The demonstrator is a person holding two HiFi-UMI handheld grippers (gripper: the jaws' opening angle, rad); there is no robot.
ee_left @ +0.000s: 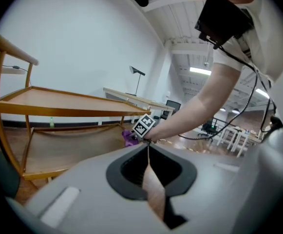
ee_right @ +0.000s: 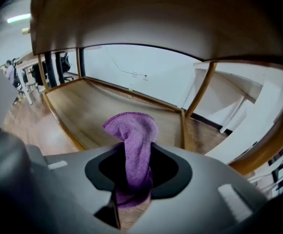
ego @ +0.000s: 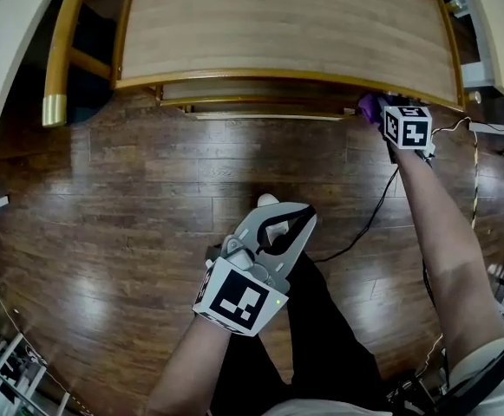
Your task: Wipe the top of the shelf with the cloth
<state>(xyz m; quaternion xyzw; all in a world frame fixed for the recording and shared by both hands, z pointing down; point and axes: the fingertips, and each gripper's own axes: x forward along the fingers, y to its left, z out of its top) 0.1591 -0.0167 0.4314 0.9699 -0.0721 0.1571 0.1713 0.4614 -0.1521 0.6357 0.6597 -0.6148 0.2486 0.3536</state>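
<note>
The shelf's light wooden top (ego: 278, 24) in its gold frame fills the upper head view. My right gripper (ego: 383, 111) reaches under its front right edge, shut on a purple cloth (ego: 369, 106). In the right gripper view the cloth (ee_right: 131, 140) stands up between the jaws of the right gripper (ee_right: 131, 152), below the underside of the top (ee_right: 156, 18) and above the lower shelf board (ee_right: 107, 113). My left gripper (ego: 273, 215) hangs low over the floor, shut on nothing. In the left gripper view, the left gripper (ee_left: 147, 147) faces the shelf (ee_left: 58, 101) and the cloth (ee_left: 129, 137).
Dark wooden floor (ego: 130, 206) lies in front of the shelf. A black cable (ego: 369, 219) runs across it near my right arm. White table edges stand at the left (ego: 0, 59) and right (ego: 503, 33). The person's dark trouser legs (ego: 321, 328) are below the left gripper.
</note>
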